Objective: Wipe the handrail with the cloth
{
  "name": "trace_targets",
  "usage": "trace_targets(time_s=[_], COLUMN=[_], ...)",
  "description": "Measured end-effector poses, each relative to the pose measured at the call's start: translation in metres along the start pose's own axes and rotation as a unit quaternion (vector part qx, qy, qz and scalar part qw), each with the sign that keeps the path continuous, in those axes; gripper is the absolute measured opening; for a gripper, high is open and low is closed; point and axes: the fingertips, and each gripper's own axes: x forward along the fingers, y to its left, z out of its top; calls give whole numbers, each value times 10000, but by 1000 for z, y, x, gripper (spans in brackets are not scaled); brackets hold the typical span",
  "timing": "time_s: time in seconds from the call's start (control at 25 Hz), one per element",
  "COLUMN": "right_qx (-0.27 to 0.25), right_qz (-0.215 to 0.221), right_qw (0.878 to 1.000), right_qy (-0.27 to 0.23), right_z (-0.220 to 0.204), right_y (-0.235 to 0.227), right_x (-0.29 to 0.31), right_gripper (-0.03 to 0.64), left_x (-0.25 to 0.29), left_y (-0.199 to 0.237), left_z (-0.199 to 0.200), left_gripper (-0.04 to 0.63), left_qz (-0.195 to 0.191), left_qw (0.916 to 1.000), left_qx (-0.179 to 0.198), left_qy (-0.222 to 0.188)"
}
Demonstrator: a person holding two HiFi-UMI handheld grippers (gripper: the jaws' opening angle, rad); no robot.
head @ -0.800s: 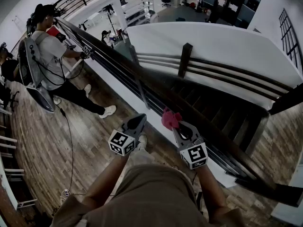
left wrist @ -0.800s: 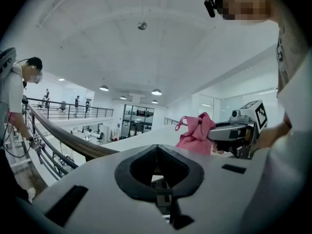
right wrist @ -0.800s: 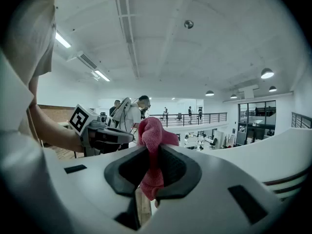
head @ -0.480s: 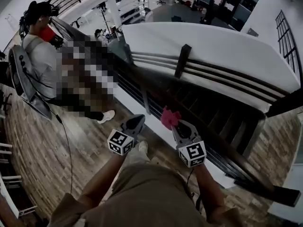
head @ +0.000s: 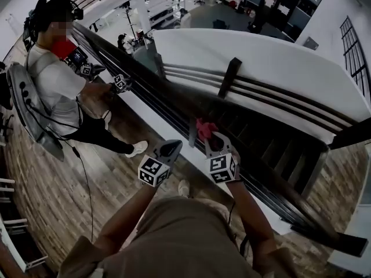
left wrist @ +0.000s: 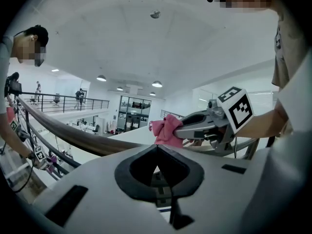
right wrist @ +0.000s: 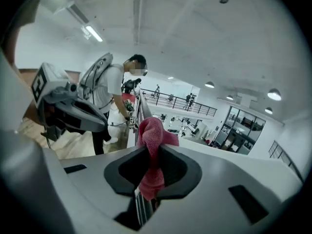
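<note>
A dark wooden handrail (head: 152,81) runs from the upper left down to the lower right. My right gripper (head: 209,138) is shut on a pink cloth (head: 204,128), and the cloth's bunched end lies against the top of the rail. In the right gripper view the cloth (right wrist: 150,147) hangs pinched between the jaws of the right gripper (right wrist: 152,165), with the rail (right wrist: 138,110) running away beyond it. My left gripper (head: 170,149) hovers just left of the rail, shut and holding nothing. The left gripper view shows the cloth (left wrist: 166,130) on the rail (left wrist: 73,136).
Another person (head: 58,80) in a grey shirt leans at the same rail further up, holding grippers. Beyond the rail, a dark staircase (head: 272,149) drops down beside a white wall (head: 261,57). Wooden floor (head: 52,172) lies to my left.
My right gripper has carried the cloth up and forward onto the rail. The left gripper has barely moved. The other person has leaned closer along the rail.
</note>
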Motion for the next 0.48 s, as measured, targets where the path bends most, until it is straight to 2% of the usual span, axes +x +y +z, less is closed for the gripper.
trace_targets(time_s=[0.12,0.24,0.36,0.48], right_qx=[-799,-1484,-1794,-1864], right_qz=[-84,-198,-266,-260], right_qw=[9956,9831,9729,9678], right_qy=[486,1057,1431,1674], right_z=[0,-8,-12,-17], right_y=[11,18,20,18], right_x=[58,112,143,156], right_gripper=[63,63,63,63], left_x=[-2,-5,-7,-5], left_y=[23,44,55,56], left_z=[-5,-10,-14,-21], left_gripper=[18,18,18,18], left_qz=[37,69,81,83], left_qw=[10000,9999,9998,9997], left_qx=[-39,-105,-133,-188], left_qy=[13,40,85,153])
